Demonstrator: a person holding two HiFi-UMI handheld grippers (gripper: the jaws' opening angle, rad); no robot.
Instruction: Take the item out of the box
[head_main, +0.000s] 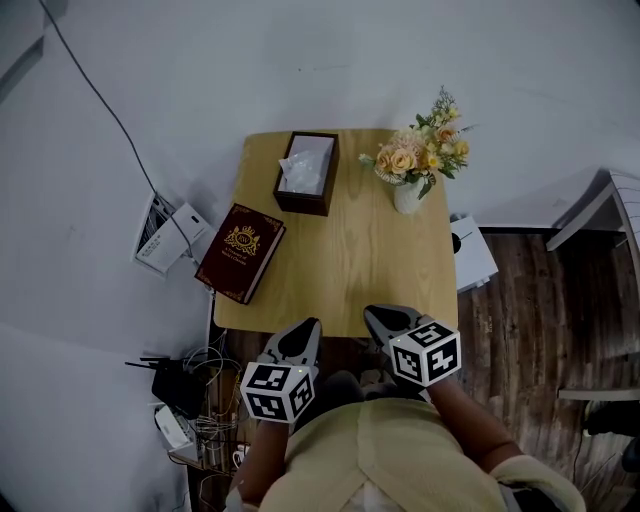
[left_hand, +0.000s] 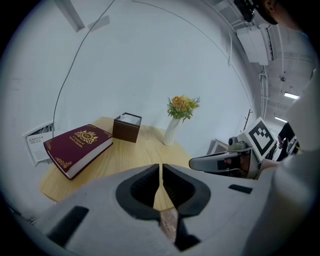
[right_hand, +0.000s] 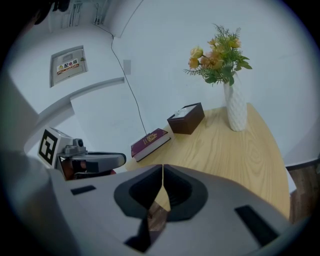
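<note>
A dark brown box (head_main: 307, 172) with white tissue (head_main: 303, 166) poking out stands at the far side of the wooden table (head_main: 350, 260); it also shows as the box (left_hand: 126, 127) and the box (right_hand: 186, 118). My left gripper (head_main: 303, 333) and right gripper (head_main: 385, 320) hover side by side at the table's near edge, far from the box. Each has its jaws shut with nothing between them, as seen on the left gripper (left_hand: 161, 172) and the right gripper (right_hand: 163, 173).
A maroon book (head_main: 240, 251) overhangs the table's left edge. A white vase of flowers (head_main: 418, 157) stands at the far right corner. Cables and a router (head_main: 175, 385) lie on the floor at left; a white unit (head_main: 472, 252) sits right of the table.
</note>
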